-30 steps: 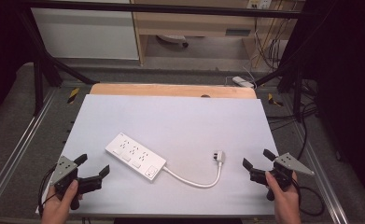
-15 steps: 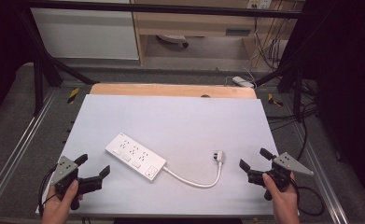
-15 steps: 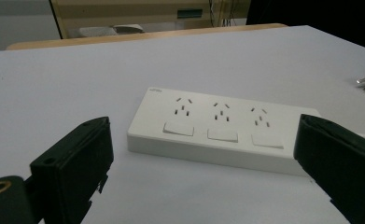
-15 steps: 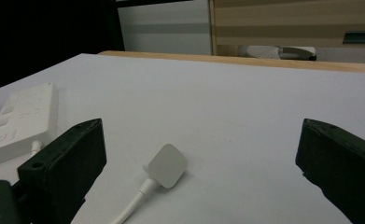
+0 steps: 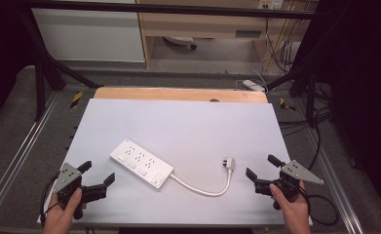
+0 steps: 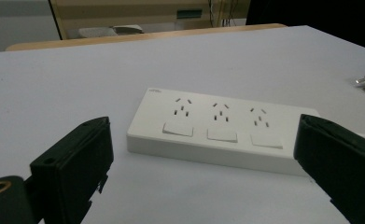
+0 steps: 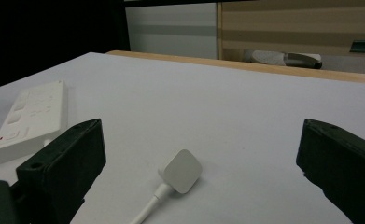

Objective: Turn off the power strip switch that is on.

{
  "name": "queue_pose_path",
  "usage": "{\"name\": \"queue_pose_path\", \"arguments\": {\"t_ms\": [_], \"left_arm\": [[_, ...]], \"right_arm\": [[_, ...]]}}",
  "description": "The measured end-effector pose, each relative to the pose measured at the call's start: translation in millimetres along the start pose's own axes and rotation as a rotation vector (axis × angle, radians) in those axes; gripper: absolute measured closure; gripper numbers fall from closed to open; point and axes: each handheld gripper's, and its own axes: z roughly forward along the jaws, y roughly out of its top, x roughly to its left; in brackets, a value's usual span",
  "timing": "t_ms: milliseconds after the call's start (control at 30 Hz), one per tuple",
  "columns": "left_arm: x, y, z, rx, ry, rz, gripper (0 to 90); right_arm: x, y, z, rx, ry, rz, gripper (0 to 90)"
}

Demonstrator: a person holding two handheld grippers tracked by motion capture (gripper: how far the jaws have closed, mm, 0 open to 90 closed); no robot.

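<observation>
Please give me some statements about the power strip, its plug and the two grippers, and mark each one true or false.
1. The power strip has three sockets. True.
2. The right gripper holds the plug. False: its jaws are open and the plug lies on the table, apart from them.
3. The left gripper is open. True.
4. The cable is detached from the strip. False: it joins the strip to the plug.
</observation>
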Motion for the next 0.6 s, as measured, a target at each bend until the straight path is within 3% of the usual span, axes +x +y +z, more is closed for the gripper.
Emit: {"name": "queue_pose_path", "arguments": {"t_ms": [600], "left_arm": [[-5.7, 5.1, -1.9, -0.043, -0.022, -0.001, 4.6]], "right_arm": [[3.2, -0.4, 3.8, 0.007, 0.009, -0.027, 1.7]]}}
